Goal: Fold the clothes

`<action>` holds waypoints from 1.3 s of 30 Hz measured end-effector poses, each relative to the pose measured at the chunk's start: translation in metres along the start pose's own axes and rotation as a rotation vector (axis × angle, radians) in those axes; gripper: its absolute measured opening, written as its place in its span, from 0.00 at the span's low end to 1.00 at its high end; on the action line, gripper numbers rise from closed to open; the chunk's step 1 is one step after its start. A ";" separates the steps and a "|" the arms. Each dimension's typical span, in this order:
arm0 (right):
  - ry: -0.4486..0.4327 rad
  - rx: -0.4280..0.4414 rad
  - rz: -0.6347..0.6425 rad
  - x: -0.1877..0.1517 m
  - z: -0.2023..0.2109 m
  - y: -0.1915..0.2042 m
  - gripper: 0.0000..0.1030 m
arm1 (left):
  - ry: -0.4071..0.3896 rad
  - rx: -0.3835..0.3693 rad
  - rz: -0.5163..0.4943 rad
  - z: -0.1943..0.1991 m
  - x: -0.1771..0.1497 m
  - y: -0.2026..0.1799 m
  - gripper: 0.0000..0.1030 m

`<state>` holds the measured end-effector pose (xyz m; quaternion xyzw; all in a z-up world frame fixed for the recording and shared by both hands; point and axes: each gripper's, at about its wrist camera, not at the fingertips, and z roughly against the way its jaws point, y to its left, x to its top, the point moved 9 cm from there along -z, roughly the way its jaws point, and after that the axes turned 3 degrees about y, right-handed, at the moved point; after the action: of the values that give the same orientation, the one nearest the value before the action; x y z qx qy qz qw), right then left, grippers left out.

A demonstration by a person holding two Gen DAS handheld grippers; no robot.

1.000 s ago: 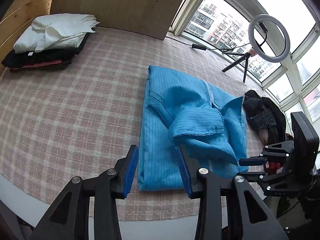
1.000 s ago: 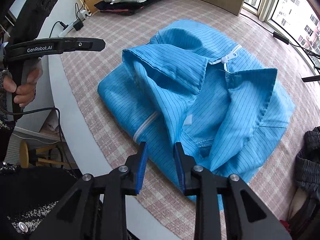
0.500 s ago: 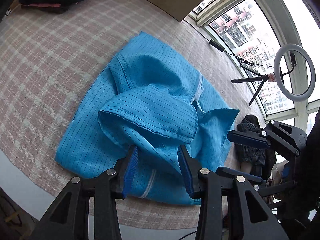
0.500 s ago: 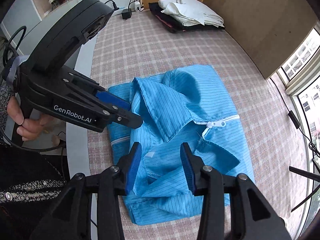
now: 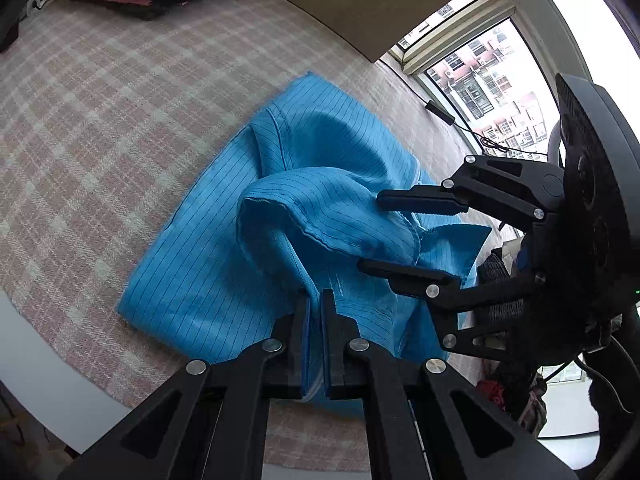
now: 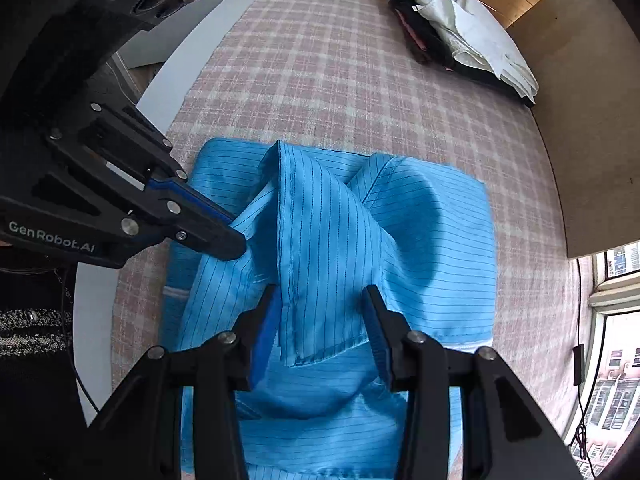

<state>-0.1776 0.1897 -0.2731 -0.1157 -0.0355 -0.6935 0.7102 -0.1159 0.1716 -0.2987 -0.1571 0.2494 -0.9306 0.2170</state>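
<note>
The blue shirt (image 5: pixel 224 264) lies partly folded on the tabletop (image 5: pixel 80 120), near its front edge, on a pink checked cloth. It is still lumpy: one flap with a stitched edge stands up in the middle.

The left gripper (image 5: pixel 316 300) has its jaws pressed together on a fold of the shirt at the near side, so it holds the fabric. The right gripper (image 6: pixel 320 312) stands half wide, with the raised flap between its fingers; the pads do not seem to press on it yet.

I think the step in hand is taking hold of the shirt at two places for the next fold. The left side is ready, the right side is not. The next move calls for the right gripper to close on the flap, and then both must lift together and carry the fabric over evenly, so that the layers below do not drag.

A stack of folded clothes (image 6: pixel 468 28) waits at the far corner.
</note>
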 end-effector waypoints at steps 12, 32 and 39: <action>0.020 0.161 -0.142 0.013 0.013 -0.040 0.23 | 0.027 0.031 -0.048 0.011 -0.008 0.009 0.04; -0.017 0.276 -0.036 0.009 0.011 -0.030 0.07 | 0.015 0.031 -0.120 0.007 -0.002 -0.004 0.03; -0.043 0.497 -0.168 0.029 0.042 -0.080 0.04 | 0.046 0.033 -0.242 0.003 -0.020 -0.016 0.02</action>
<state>-0.2516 0.1699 -0.2169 0.0508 -0.2291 -0.7174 0.6559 -0.1028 0.1928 -0.2915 -0.1609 0.2183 -0.9573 0.1000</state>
